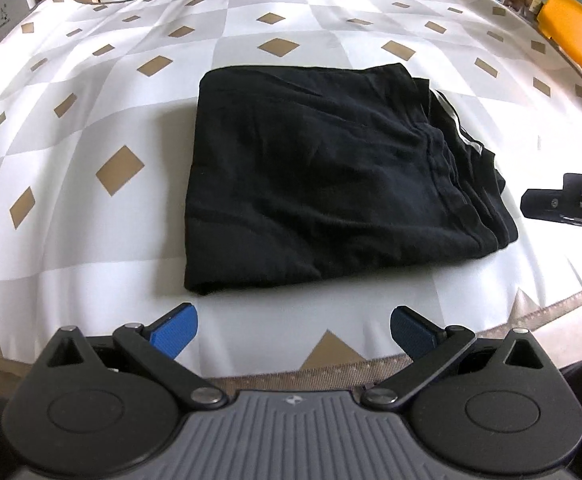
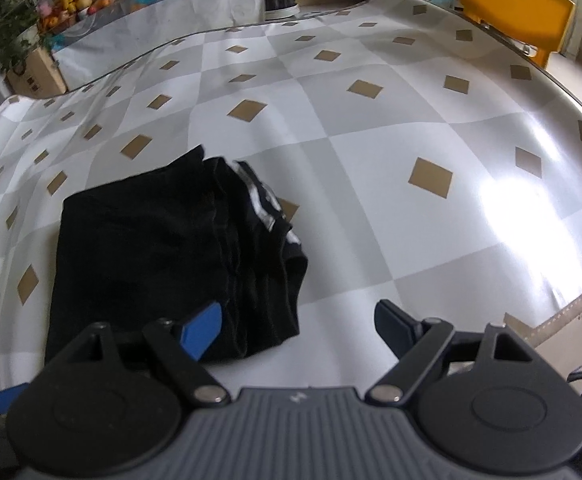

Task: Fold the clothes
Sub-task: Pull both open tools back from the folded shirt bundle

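Black cloth sits folded in front of me: the garment (image 1: 323,176) lies as a thick, roughly square bundle on the table (image 1: 91,216), flat on the checked cover of white and grey squares with small tan diamonds. Its stacked edges face the right side in my left camera, where a narrow white stripe (image 1: 457,126) shows between the layers. From my right camera the same bundle (image 2: 163,256) lies low and to the left, stacked edges towards the middle of the view.

My left gripper (image 1: 294,330) hangs above the near edge of the table, short of the bundle, its blue pads spread wide with nothing between them. My right gripper (image 2: 298,326) is likewise spread wide and holds nothing; its left pad (image 2: 201,330) overlaps the bundle's near corner in the view, but I cannot tell whether it touches.

Further out, a yellow chair (image 2: 515,12) stands at the far right edge of the table. Beyond the far left corner I see a cardboard box (image 2: 37,74) with a leafy plant (image 2: 15,8) above it; what the box holds I cannot tell. Beside it is a heap of fruit (image 2: 73,6).
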Demonstrator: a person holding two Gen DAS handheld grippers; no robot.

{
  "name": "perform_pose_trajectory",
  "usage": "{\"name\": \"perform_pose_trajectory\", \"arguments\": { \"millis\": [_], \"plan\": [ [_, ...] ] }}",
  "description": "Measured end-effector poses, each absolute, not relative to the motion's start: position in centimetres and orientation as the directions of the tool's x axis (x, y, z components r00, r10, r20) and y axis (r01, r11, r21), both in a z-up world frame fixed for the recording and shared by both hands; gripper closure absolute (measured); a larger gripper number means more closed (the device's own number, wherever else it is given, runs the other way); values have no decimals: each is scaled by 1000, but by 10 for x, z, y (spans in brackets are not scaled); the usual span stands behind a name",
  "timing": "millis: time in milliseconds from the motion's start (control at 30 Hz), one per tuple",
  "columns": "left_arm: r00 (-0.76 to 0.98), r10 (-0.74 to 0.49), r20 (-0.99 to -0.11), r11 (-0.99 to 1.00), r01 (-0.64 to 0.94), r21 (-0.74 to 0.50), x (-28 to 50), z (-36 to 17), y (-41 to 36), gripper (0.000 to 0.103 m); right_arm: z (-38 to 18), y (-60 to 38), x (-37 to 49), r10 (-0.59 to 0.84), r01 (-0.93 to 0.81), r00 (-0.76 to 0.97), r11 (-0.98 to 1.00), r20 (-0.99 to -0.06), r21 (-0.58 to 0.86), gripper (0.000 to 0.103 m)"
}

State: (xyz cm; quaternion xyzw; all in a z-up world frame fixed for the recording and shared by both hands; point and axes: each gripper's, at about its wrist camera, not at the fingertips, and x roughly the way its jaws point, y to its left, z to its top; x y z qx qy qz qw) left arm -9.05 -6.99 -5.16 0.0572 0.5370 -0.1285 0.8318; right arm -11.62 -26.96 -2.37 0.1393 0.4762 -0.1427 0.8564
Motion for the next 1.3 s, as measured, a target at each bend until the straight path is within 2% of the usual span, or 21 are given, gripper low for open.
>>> {"name": "perform_pose_trajectory", "arguments": {
  "millis": [500,967,1300],
  "plan": [
    [360,-158,-920,950,309,-42,-106,-56,-72,0,-30,-233,-125,-73,223,471,974,-879,38,20],
    [361,-116,-925,943,333,12,-123,-55,-74,0,-34,-221,-139,-113,225,402,974,-908,-22,20],
    [343,-117,-932,943,332,3,-131,-55,-73,0,-34,-225,-151,-98,272,361,962,-928,4,20]
  ]
}}
